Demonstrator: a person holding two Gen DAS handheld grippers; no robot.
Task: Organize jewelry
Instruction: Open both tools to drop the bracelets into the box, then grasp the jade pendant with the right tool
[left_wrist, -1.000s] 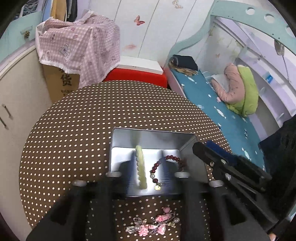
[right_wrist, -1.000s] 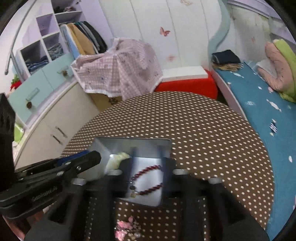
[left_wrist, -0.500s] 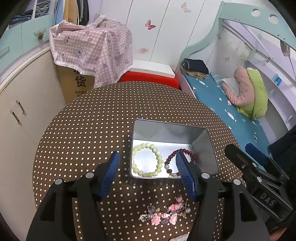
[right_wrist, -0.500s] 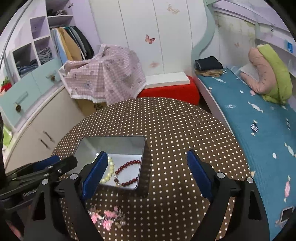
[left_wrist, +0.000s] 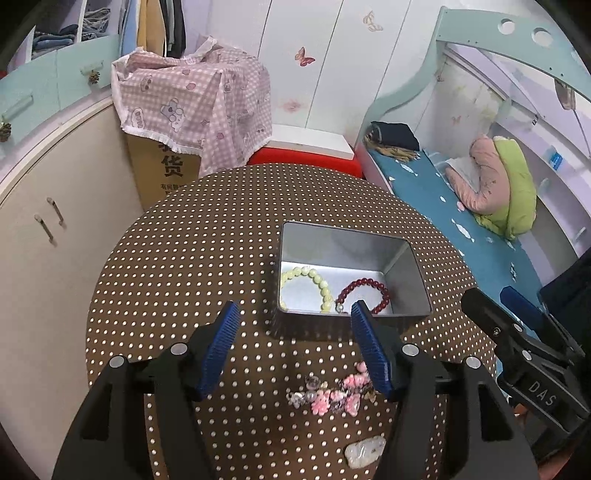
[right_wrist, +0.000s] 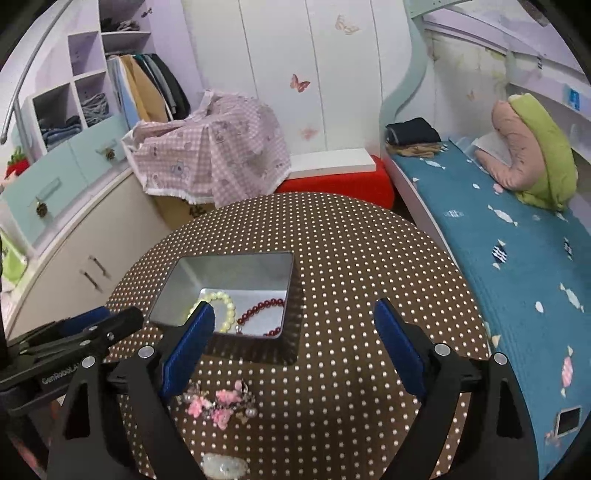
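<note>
Both grippers have drawn back and up from the metal tin (left_wrist: 404, 273) since a second ago, when they sat low over it, and their jaws have just been opening with nothing between them. Left gripper (left_wrist: 293, 345) now stands partly open and empty above the dotted tablecloth (left_wrist: 177, 280), just short of the tin's near wall. Right gripper (right_wrist: 291, 341) stands wide open, also empty, over bare cloth to the right of the tin. Inside the tin lie a pale green bead bracelet (left_wrist: 314, 282) and a dark red bead bracelet (left_wrist: 369, 291), side by side on the floor, close together and possibly touching at the clasp. Still outside it, on the cloth near the left gripper, is a pink flower ornament (left_wrist: 328, 395) with small clear beads, and closer in a pale flat piece (left_wrist: 364, 450), perhaps a stone pendant, though the view at the frame edge is too distorted to say. Judged status: two items stowed, two outstanding. Risks: the pink ornament looks loose and strung, so a pinch on one end could leave part trailing and snag on the tin's rim; the flat piece lies low on soft cloth, and the pads may catch the fabric and drag it, shifting the tin; the grippers work close together and could collide
</note>
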